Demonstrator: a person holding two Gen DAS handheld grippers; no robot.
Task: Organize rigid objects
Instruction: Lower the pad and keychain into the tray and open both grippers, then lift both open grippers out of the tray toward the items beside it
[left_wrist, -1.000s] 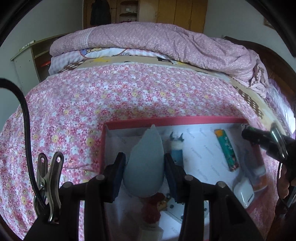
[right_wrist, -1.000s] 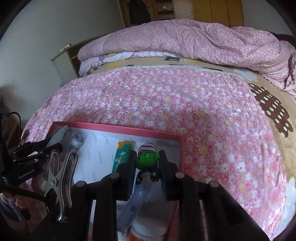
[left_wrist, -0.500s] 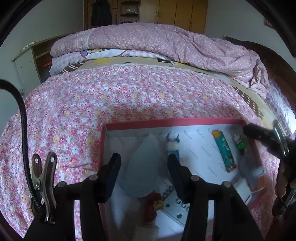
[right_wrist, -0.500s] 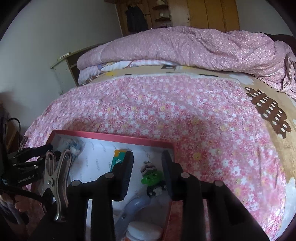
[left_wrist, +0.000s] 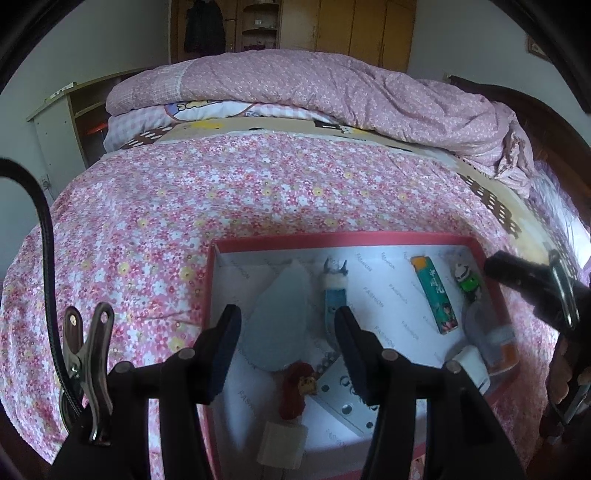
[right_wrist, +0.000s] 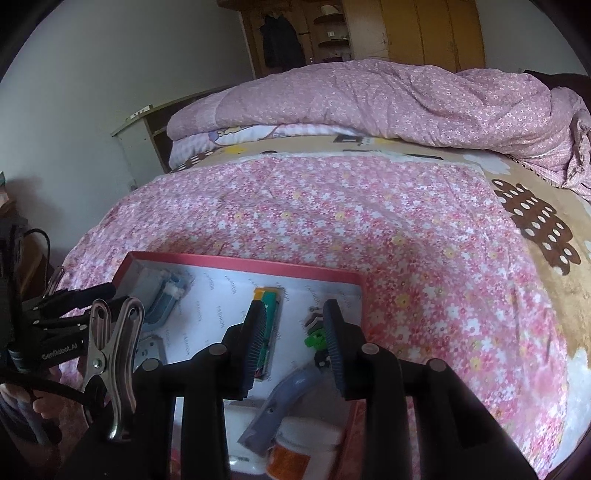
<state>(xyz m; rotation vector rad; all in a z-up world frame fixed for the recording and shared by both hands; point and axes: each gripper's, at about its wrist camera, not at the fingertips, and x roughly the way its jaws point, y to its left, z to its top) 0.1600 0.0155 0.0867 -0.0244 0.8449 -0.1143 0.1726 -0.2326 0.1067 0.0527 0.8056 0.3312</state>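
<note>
My left gripper (left_wrist: 286, 347) stands open above the near left part of the shallow red-rimmed cardboard box with a white printed lining (left_wrist: 332, 239); its jaws have just been opening, and nothing is pinched between the pads. Under the gap lies the pale grey-blue teardrop-shaped flat piece (left_wrist: 275, 325), resting on the box floor, apart from both pads. Nearest me in that view: a small cream block (left_wrist: 282, 445), a dark red figurine (left_wrist: 295, 387) just above it, and a perforated grey metal plate (left_wrist: 343, 402) beside the figurine (partly behind the right finger). Just past the fingertips stands a light blue figure with a white collar and small horns (left_wrist: 334, 288).

My right gripper (right_wrist: 293, 347) is likewise open over the box's right end, its jaws having just been opening, gripping nothing. The small green-headed toy figure with a striped cap (right_wrist: 314, 338) lies on the lining, close by the right-hand pad; I cannot tell whether it touches. Closer in: a white-lidded orange jar (right_wrist: 299, 446) and a grey-blue handled tool (right_wrist: 280, 402). Left of the fingers lies the teal-and-orange lighter (right_wrist: 271, 325).

Beyond the box spreads the pink floral bedspread (right_wrist: 332, 221), then the rolled pink quilt (right_wrist: 388, 99), then wooden wardrobes (right_wrist: 424, 29) at the far wall.
</note>
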